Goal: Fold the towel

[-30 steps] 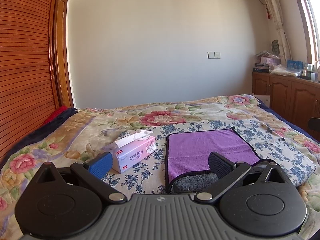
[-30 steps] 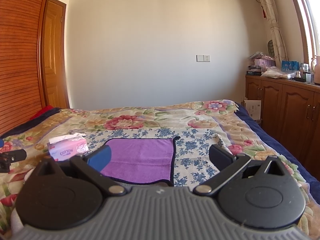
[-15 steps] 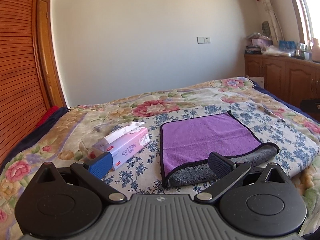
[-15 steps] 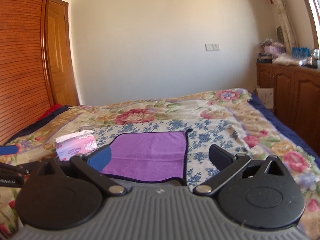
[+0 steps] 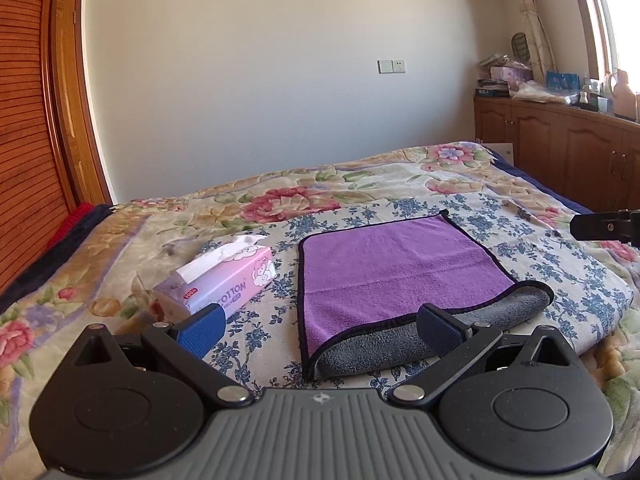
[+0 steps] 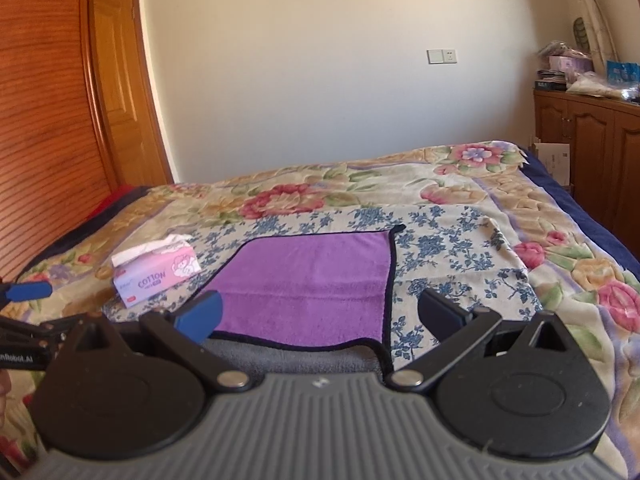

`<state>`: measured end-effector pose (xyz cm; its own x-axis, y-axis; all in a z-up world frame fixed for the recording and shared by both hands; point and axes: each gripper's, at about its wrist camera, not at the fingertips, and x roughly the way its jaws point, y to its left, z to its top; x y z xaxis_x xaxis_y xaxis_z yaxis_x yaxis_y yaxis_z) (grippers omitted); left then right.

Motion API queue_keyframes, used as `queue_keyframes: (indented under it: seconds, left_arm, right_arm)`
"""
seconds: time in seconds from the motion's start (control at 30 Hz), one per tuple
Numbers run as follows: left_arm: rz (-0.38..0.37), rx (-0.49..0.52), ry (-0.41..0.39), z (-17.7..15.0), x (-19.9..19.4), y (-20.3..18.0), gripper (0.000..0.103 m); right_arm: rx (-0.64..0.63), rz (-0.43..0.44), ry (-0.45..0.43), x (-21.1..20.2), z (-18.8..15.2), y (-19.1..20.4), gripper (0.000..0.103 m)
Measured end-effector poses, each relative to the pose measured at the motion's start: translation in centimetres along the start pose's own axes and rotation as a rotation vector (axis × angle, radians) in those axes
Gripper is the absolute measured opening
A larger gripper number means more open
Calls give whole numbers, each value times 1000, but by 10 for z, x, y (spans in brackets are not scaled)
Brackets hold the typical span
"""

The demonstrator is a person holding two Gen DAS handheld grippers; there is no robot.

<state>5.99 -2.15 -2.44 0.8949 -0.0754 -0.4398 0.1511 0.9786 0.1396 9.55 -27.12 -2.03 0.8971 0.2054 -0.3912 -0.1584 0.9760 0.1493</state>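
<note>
From the left wrist, the left gripper (image 5: 318, 328) was seen spread wide and empty, the towel (image 5: 394, 266) lying just beyond its right finger; from the right wrist, the right gripper (image 6: 320, 314) was likewise gaping, unladen, the towel's near edge between its fingers, suggesting a fold was laid and corners must next be pinched.

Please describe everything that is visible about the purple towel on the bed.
The towel looks like soft microfibre, purple on top and grey underneath, with a dark bound edge. It lies flat on the blue-flowered cloth on the bed, folded over once so that the grey layer shows along its near edge. A tissue box sits beside it, apart. Nothing grips it.
</note>
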Motion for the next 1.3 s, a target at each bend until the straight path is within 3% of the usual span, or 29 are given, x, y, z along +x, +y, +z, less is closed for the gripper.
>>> queue_keyframes:
  seconds: [0.47,0.83,1.07,1.13,1.2,1.3]
  left_arm:
    - [-43,10,36,2,33,3,103]
    - [-57,-17,93,-5,60,13,101]
    - [-96,-41,140,-13,77,18,90]
    - [-105,-49,146,-15,80,20,84]
    - [-95,-49,158,-16,84,20,72]
    - [-105,-66,179,-19,88,23,67]
  right_arm:
    - [-100,-6,79,29,-1,6,103]
    - [-109,8,115,47,-2,3,103]
    - [-112,15,138,58,-3,0,103]
    - [-105,19,143,61,-2,-2,103]
    - [-98,19,152,64,-3,-4,103]
    - [-89,22,166,68,-4,-5,103]
